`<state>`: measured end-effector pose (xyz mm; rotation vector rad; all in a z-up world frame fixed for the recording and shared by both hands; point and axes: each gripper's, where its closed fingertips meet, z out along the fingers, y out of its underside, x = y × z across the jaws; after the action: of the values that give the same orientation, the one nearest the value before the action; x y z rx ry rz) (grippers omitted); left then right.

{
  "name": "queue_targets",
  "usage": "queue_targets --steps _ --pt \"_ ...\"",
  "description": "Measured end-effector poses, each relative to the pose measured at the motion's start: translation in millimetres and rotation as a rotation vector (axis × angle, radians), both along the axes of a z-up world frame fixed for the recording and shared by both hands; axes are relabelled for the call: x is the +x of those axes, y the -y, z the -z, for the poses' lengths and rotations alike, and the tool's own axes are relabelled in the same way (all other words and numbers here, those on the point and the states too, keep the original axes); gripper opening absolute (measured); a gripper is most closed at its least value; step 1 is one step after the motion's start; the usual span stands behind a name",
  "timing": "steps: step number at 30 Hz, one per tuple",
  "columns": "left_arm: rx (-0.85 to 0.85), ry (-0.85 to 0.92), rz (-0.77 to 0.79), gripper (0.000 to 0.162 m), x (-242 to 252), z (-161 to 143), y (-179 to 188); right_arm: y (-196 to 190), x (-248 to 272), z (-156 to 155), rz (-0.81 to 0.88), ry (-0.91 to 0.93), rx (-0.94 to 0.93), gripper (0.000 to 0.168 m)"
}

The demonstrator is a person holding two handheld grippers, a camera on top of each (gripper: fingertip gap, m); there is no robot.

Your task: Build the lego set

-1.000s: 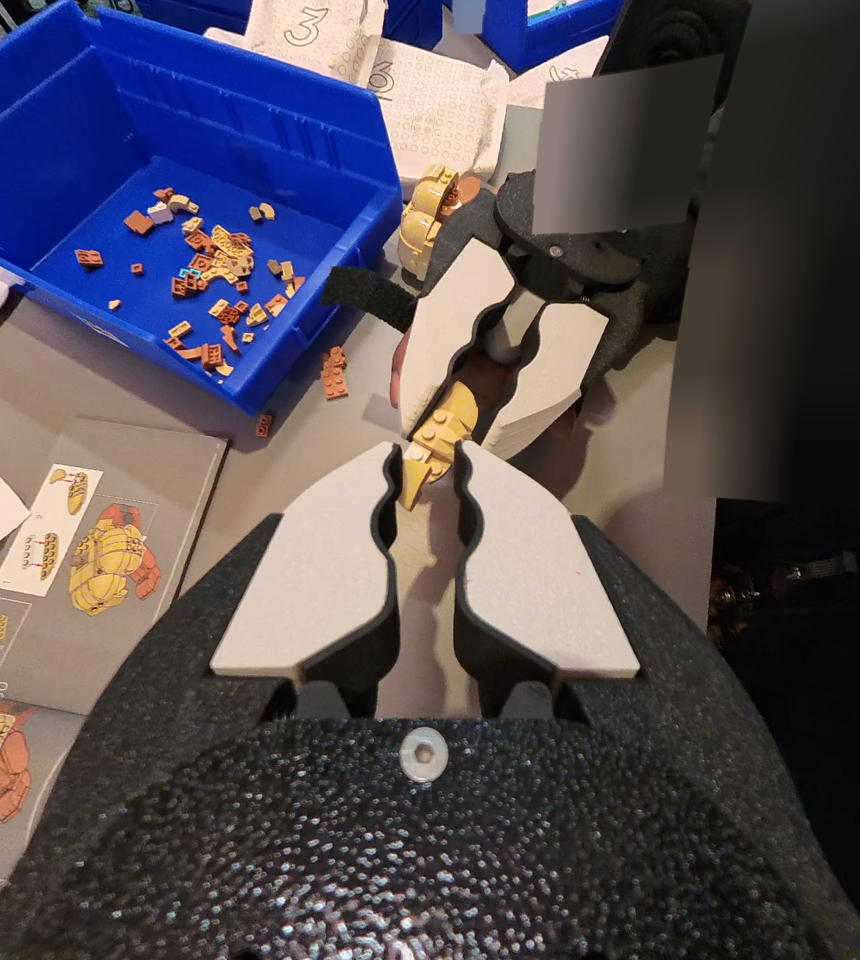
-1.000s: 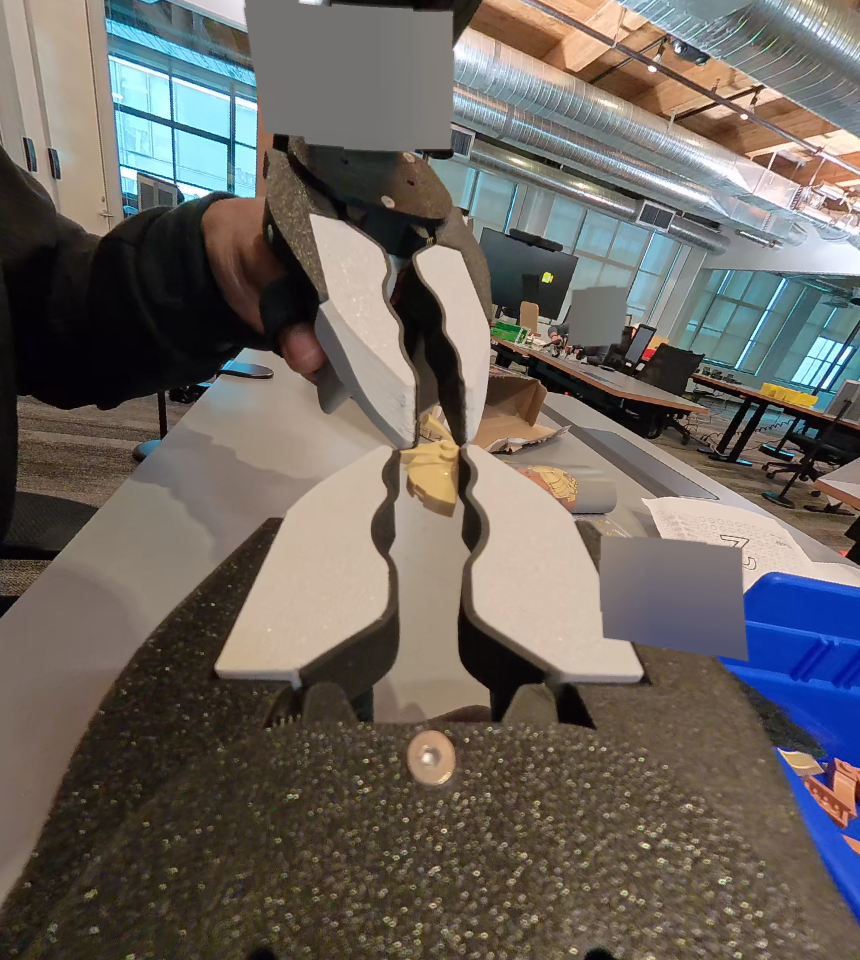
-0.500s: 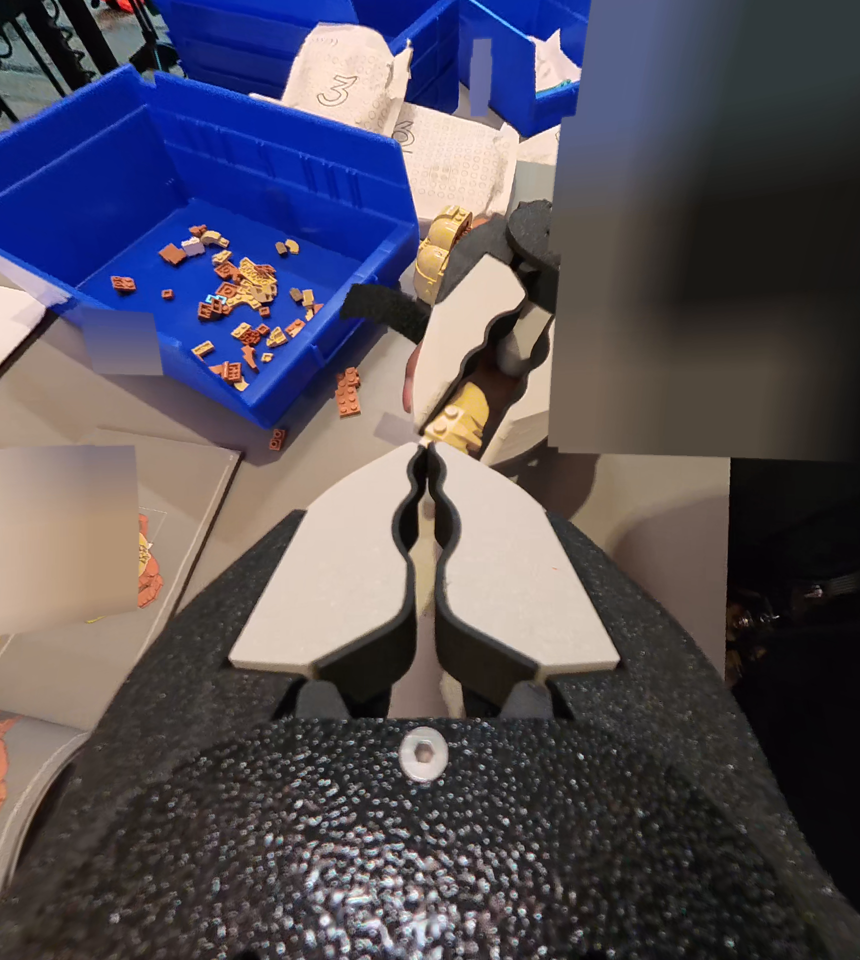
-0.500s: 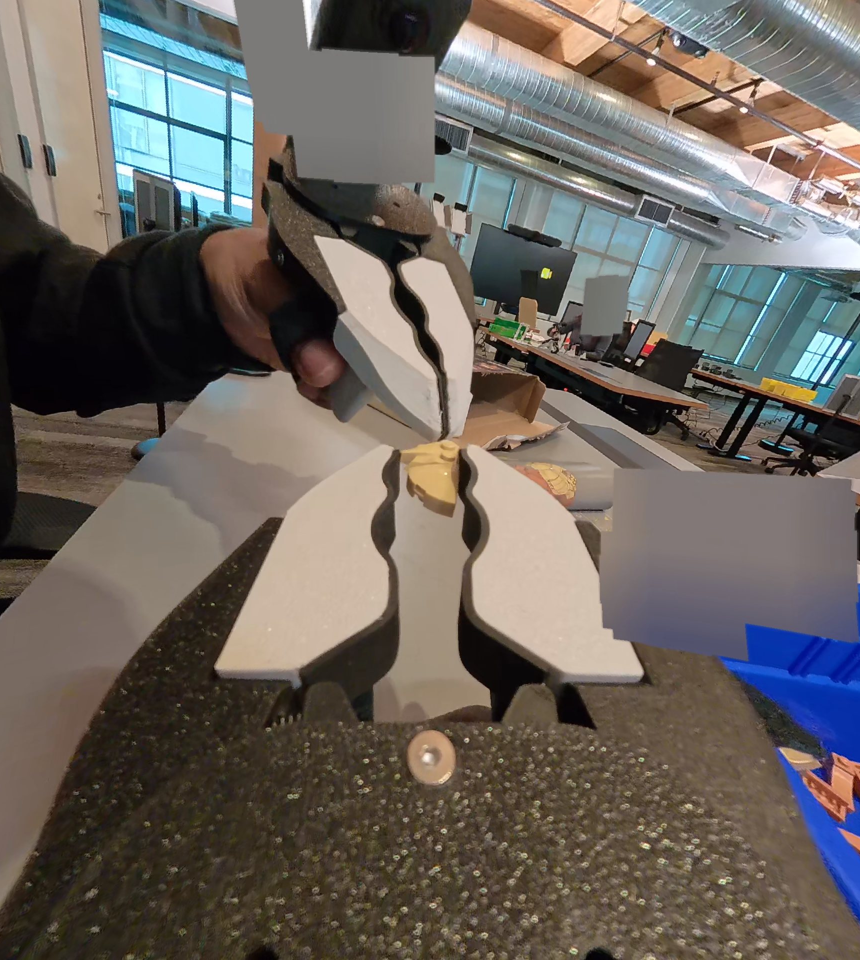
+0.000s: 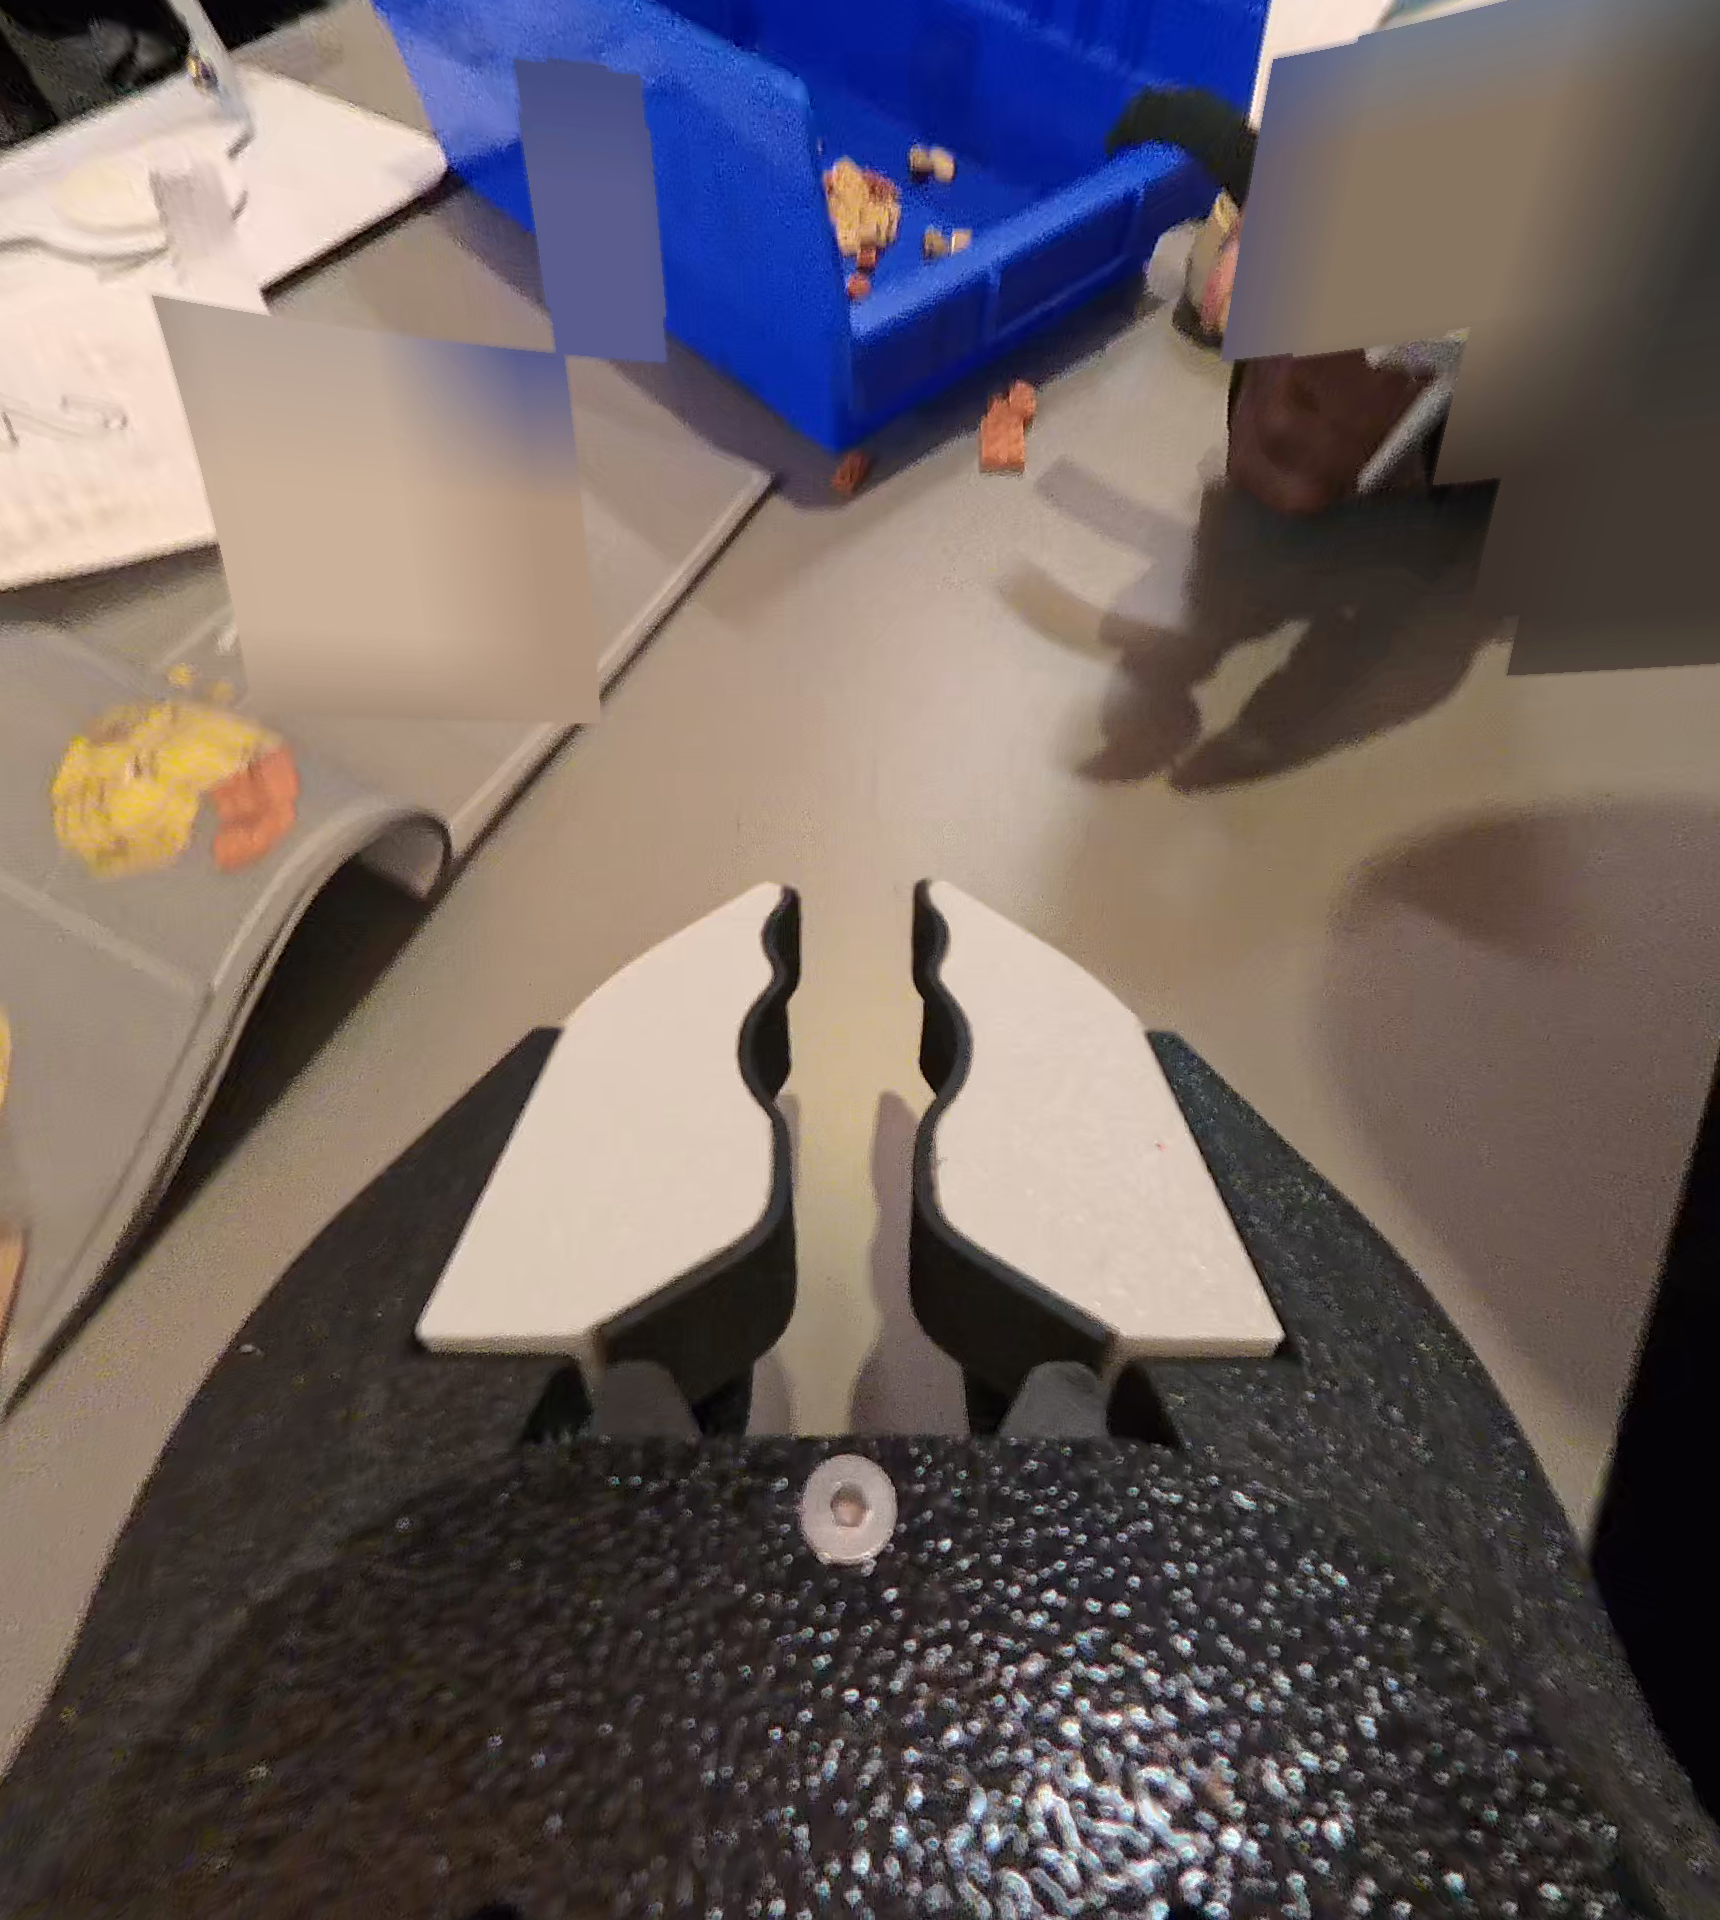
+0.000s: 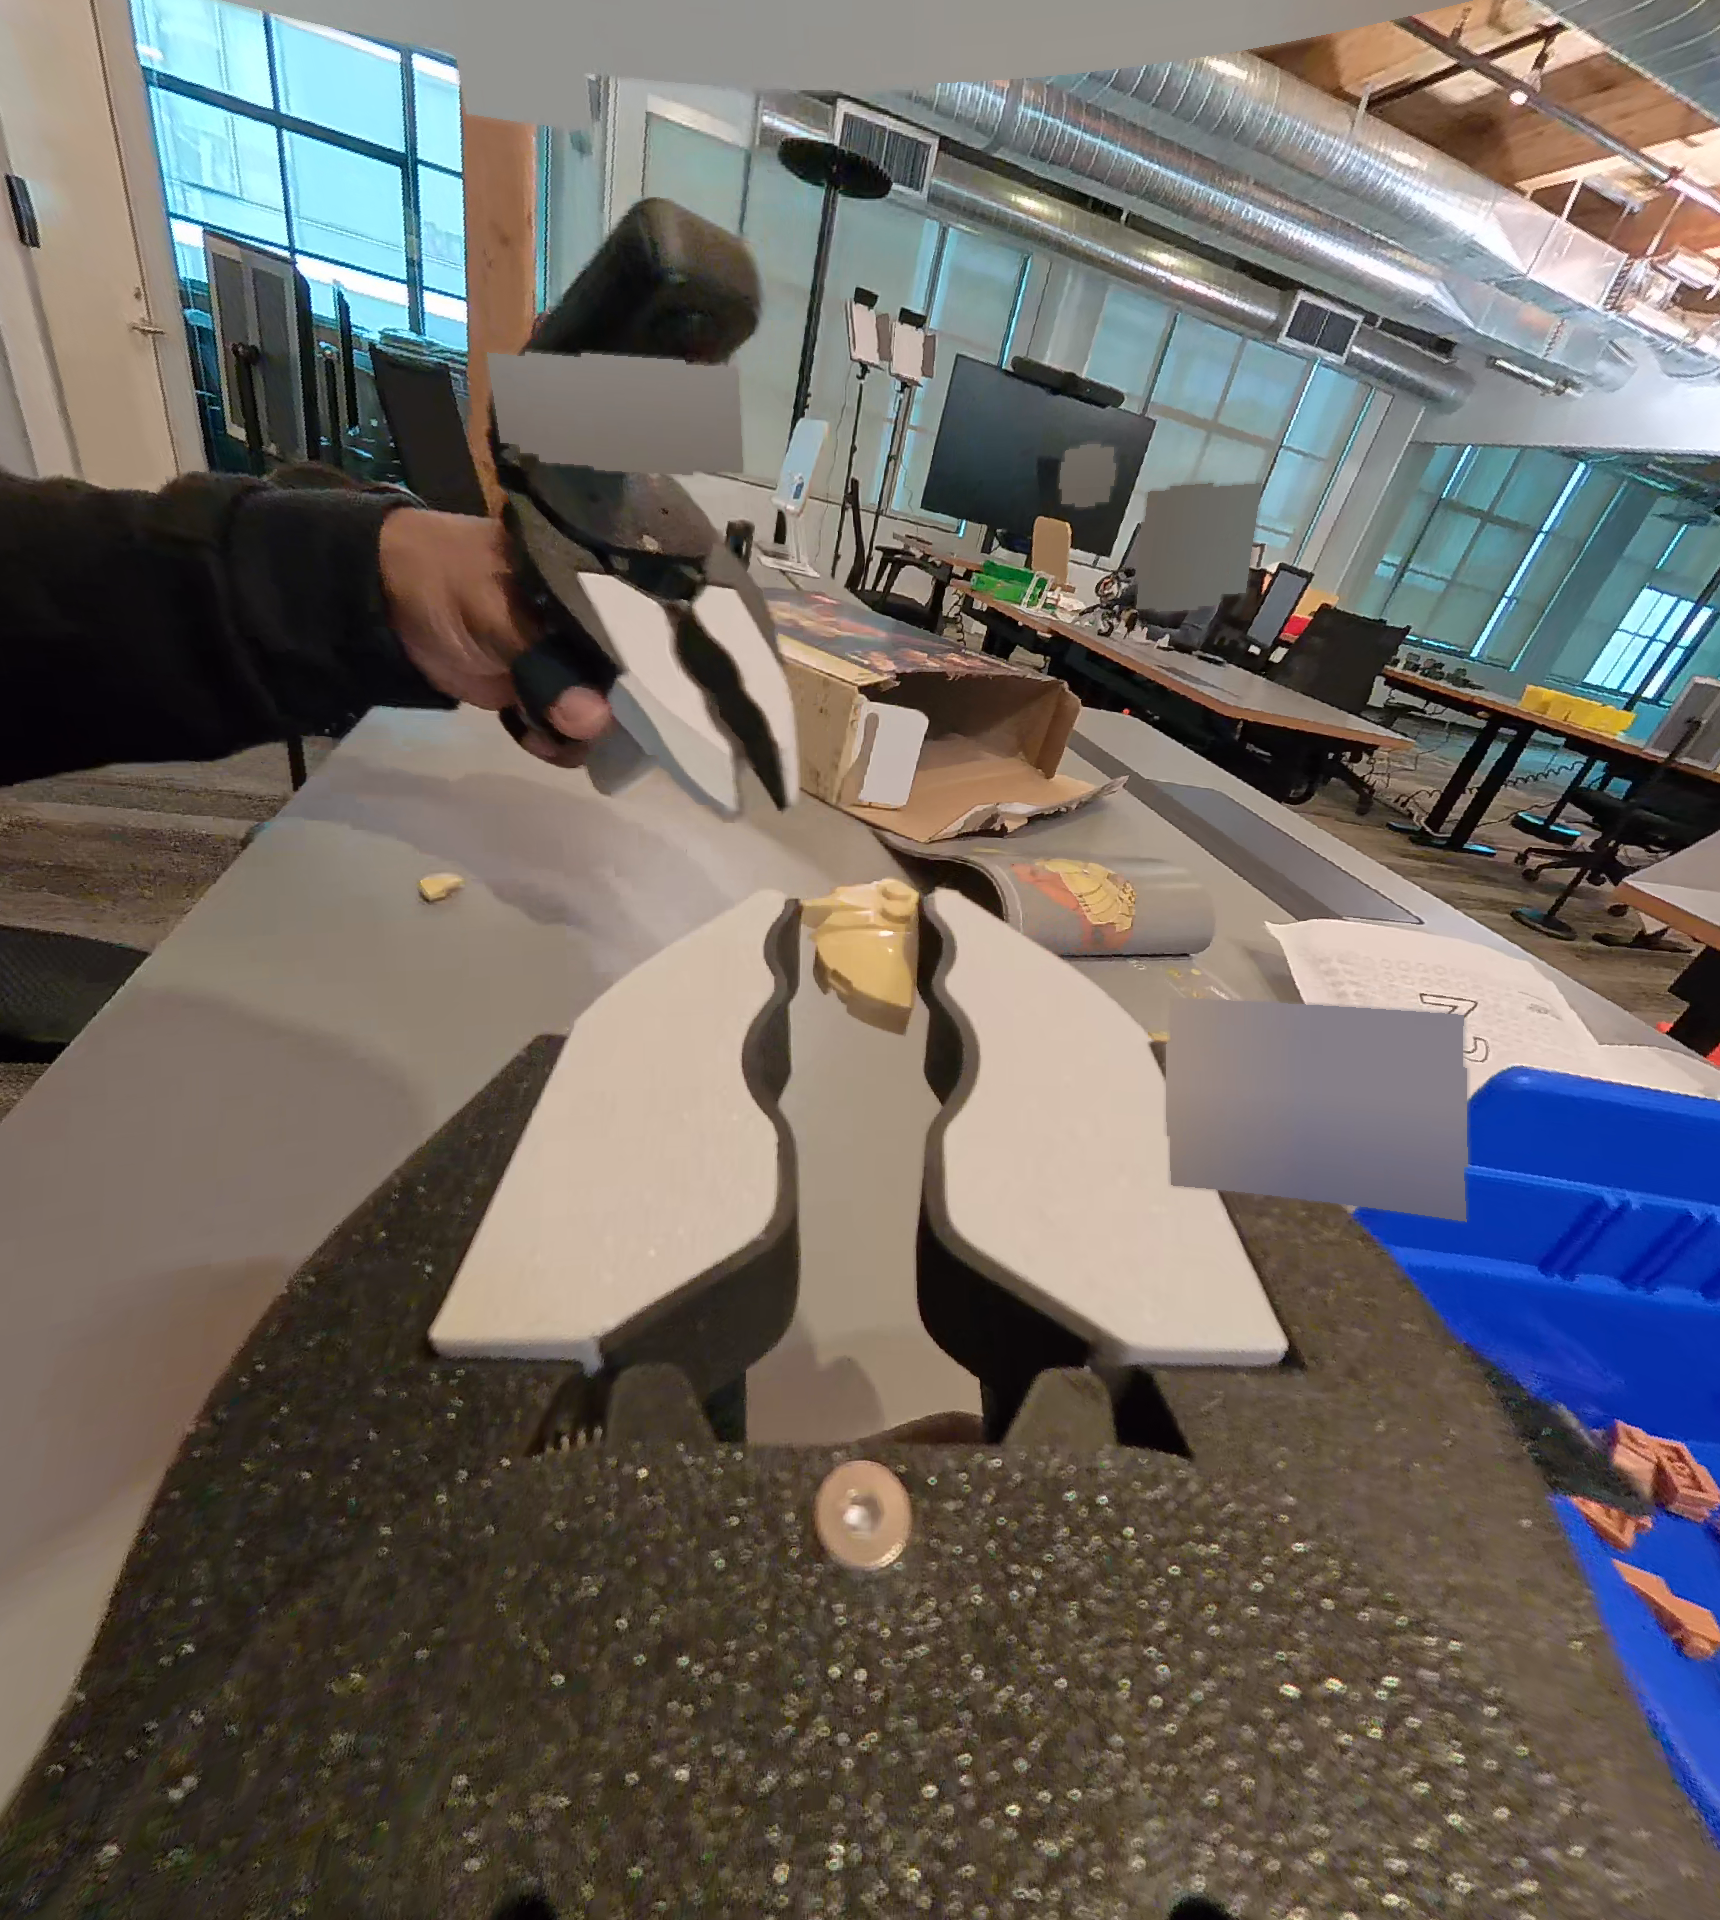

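My right gripper (image 6: 856, 906) is shut on a tan lego sub-assembly (image 6: 864, 961) and holds it above the grey table (image 6: 316, 997). My left gripper (image 5: 854, 899) is open and empty, low over the table. It also shows in the right wrist view (image 6: 757, 800), held by a hand up and to the left of the tan piece, apart from it. A small tan piece (image 6: 440, 885) lies on the table at the left. In the left wrist view the right gripper is hidden behind blur patches.
A blue bin (image 5: 897, 343) with loose tan and brown bricks stands ahead; its wall also shows at the right (image 6: 1614, 1299). Brown bricks (image 5: 1007, 431) lie in front of it. An instruction booklet (image 5: 160, 800) lies left, a torn cardboard box (image 6: 949, 727) behind. Left tips to right tips: about 15 cm.
The left gripper let go of the tan sub-assembly, pulled back and away to the left, and opened. A small tan piece now lies on the table. The right gripper keeps its hold.
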<state>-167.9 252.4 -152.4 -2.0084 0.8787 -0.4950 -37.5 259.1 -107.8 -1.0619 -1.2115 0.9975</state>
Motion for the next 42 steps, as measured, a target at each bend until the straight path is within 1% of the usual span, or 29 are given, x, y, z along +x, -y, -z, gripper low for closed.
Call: queue_targets --steps 4,8,10,12,13,16,19,21,23,26,30,33,35,37,40,42 --pt "-0.054 -0.088 0.008 0.029 -34.3 15.3 49.9 -2.0 -0.4 2.2 -0.001 0.005 -0.017 0.021" --pt "-0.102 -0.221 0.091 0.033 -52.1 34.5 100.6 -2.9 -2.0 4.2 -0.004 0.009 -0.029 0.021" --pt "-0.150 -0.300 0.100 0.032 -64.7 48.6 116.0 -3.0 -2.4 4.3 -0.003 0.009 -0.029 0.021" --pt "-0.237 -0.319 0.120 0.026 -68.9 59.3 131.0 -3.4 -2.4 4.3 0.001 0.009 -0.027 0.021" --pt "-0.258 -0.312 0.127 0.026 -67.3 62.2 134.7 -3.2 -2.5 4.2 0.002 0.009 -0.025 0.021" --pt "-0.312 -0.281 0.148 0.026 -54.6 70.6 138.4 -1.6 -2.6 3.7 0.001 0.010 -0.017 0.021" --pt "-0.353 -0.192 0.198 0.022 -27.7 67.8 142.2 0.7 -2.8 3.6 -0.004 0.011 -0.010 0.021" --pt "-0.355 -0.170 0.215 0.022 -11.9 68.6 140.5 2.5 -2.7 3.0 -0.009 0.011 -0.006 0.021" --pt "-0.345 -0.169 0.200 0.023 -4.2 68.5 135.1 4.0 -3.0 3.1 -0.015 0.012 -0.005 0.021" --pt "-0.334 -0.153 0.135 0.022 -3.2 63.1 127.8 5.7 -3.1 3.2 -0.020 0.014 0.000 0.021" --pt "-0.312 -0.265 0.102 0.012 -15.7 69.3 124.1 7.8 -3.7 3.0 -0.028 0.013 0.000 0.021" --pt "-0.274 -0.291 0.076 0.011 -16.9 72.2 108.6 9.3 -4.4 3.2 -0.031 0.014 0.002 0.021" --pt "-0.233 -0.318 0.023 0.012 -19.5 72.2 92.3 9.5 -4.3 2.8 -0.029 0.014 0.008 0.021" --pt "-0.213 -0.332 -0.030 0.014 -23.8 68.5 84.6 8.7 -4.1 2.6 -0.023 0.014 0.012 0.021" --pt "-0.223 -0.266 -0.070 0.015 -22.5 56.2 96.3 7.3 -3.0 1.2 -0.017 0.009 0.012 0.021" --pt "-0.243 -0.242 -0.049 0.014 -17.4 53.8 112.6 7.6 -3.3 1.9 -0.023 0.009 0.003 0.021"
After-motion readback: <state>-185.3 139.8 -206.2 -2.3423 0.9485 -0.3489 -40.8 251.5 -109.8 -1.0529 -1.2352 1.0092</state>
